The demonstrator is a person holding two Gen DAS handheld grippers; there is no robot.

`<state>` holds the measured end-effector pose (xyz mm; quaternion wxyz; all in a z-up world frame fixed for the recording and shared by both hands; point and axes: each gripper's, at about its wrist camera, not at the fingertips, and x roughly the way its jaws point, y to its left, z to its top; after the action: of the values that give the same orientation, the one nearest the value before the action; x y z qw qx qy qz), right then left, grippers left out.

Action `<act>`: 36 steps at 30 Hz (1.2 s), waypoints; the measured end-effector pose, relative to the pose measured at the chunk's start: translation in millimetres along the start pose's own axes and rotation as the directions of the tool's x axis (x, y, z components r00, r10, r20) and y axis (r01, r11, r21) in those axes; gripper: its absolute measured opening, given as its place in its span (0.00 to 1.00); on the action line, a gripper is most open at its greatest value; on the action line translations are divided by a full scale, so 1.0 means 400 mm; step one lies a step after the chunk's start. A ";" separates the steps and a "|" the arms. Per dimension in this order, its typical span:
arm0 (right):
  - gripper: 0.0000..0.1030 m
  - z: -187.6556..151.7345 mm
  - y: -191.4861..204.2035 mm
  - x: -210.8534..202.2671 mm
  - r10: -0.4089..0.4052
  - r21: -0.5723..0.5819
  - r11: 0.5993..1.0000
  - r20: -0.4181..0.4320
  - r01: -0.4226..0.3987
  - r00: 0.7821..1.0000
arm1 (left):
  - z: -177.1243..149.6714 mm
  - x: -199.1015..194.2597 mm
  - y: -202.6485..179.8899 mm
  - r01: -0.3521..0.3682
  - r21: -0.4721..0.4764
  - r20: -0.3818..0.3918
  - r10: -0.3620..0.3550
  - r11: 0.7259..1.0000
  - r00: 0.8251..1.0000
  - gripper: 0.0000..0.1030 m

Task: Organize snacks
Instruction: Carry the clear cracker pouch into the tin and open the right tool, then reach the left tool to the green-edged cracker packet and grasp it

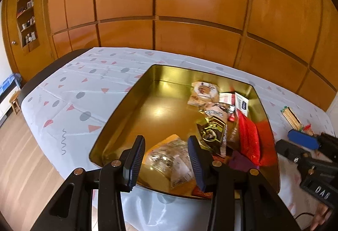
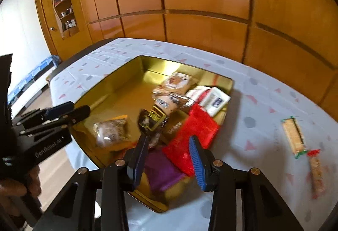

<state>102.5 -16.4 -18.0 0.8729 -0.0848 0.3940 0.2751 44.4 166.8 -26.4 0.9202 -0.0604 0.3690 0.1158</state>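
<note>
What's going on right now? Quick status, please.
Both grippers, left and right, open, empty, above gold tin. Snacks piled inside; two snack bars on tablecloth. Nothing blocking.

Table under a patterned white tablecloth [image 2: 264,91], bearing one gold tin [image 2: 118,81] and two wrapped cracker bars [image 2: 294,136] beside it.

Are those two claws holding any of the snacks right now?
No. The left claw and right claw are both open and empty above the gold tin.
</note>
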 end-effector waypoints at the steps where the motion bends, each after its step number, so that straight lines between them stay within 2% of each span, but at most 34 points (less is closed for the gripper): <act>1: 0.41 -0.005 -0.013 -0.008 -0.012 0.002 1.000 0.004 0.011 1.000 | -0.002 0.000 -0.007 0.005 0.008 -0.002 -0.005 1.000 1.000 0.41; 5: 0.48 -0.021 -0.070 -0.037 -0.048 0.016 0.999 0.009 0.048 0.999 | -0.010 -0.003 -0.027 0.017 0.030 -0.007 -0.017 0.999 1.000 0.41; 9: 0.50 -0.033 -0.123 -0.062 -0.097 0.019 0.995 0.009 0.096 0.995 | -0.017 -0.007 -0.049 0.031 0.051 -0.015 -0.031 0.998 0.999 0.41; 11: 0.57 -0.039 -0.157 -0.074 -0.121 0.028 0.992 0.007 0.121 0.993 | -0.020 -0.011 -0.059 0.040 0.064 -0.016 -0.039 0.997 0.999 0.41; 20: 0.58 -0.074 -0.283 -0.114 -0.239 0.036 0.970 -0.018 0.240 0.971 | -0.027 -0.030 -0.120 0.068 0.120 -0.016 -0.067 0.990 0.998 0.41; 28: 0.63 -0.086 -0.412 -0.157 -0.345 0.020 0.938 -0.021 0.346 0.938 | -0.023 -0.040 -0.175 0.077 0.172 -0.016 -0.075 0.982 0.997 0.41; 36: 0.64 -0.123 -0.637 -0.150 -0.452 0.095 0.885 -0.065 0.457 0.890 | -0.023 -0.044 -0.236 0.093 0.220 -0.031 -0.089 0.971 0.996 0.41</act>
<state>177.9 -272.0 -24.6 0.9080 -0.1330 0.3953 0.0395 50.2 71.1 -18.2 0.9217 0.0242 0.3860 0.0311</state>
